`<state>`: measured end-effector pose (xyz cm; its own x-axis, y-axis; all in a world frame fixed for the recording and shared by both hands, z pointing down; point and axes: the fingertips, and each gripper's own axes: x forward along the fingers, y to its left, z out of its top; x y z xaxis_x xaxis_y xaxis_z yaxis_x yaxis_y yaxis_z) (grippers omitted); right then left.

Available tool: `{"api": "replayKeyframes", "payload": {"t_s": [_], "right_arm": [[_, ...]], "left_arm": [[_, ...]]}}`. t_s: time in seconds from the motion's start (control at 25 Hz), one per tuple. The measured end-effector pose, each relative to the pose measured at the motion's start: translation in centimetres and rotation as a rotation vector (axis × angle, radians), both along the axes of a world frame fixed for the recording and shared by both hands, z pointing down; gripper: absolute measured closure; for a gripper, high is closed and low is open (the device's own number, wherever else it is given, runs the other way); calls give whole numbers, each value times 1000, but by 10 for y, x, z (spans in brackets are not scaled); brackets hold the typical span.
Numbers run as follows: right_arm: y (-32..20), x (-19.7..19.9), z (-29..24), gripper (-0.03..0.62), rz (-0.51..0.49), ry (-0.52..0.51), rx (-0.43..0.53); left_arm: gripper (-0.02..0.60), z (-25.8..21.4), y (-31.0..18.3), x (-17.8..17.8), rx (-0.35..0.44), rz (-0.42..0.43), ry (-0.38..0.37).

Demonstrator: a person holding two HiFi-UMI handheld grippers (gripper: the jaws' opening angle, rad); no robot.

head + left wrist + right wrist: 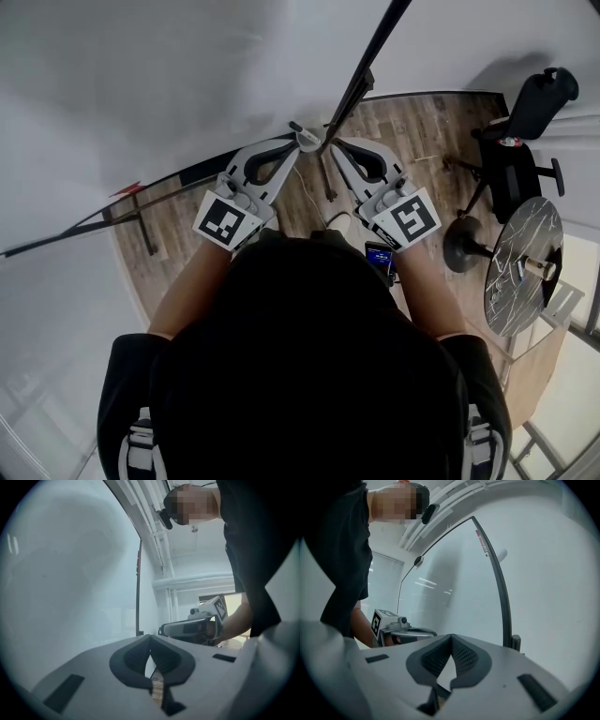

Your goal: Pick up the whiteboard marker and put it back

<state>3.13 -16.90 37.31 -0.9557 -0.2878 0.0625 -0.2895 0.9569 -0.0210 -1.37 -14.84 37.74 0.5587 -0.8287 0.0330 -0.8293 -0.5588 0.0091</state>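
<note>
The person's left forearm and right forearm reach forward, elbows bent, each gripper held level. The left gripper and right gripper angle inward, their tips near each other but apart, close to the whiteboard. Both pairs of jaws are pressed together with nothing between them. The marker cannot be made out in any view.

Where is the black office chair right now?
Head view, upper right: the black office chair stands on the wood floor, just above the round marble-topped table.
</note>
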Motion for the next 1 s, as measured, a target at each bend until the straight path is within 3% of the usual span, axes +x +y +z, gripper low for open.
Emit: {"api": "replayKeyframes", "payload": {"t_s": [1.0], "right_arm": [[4, 0, 3, 594, -11, 8, 0]], "left_arm": [[578, 8, -1, 1, -1, 4, -4]]}}
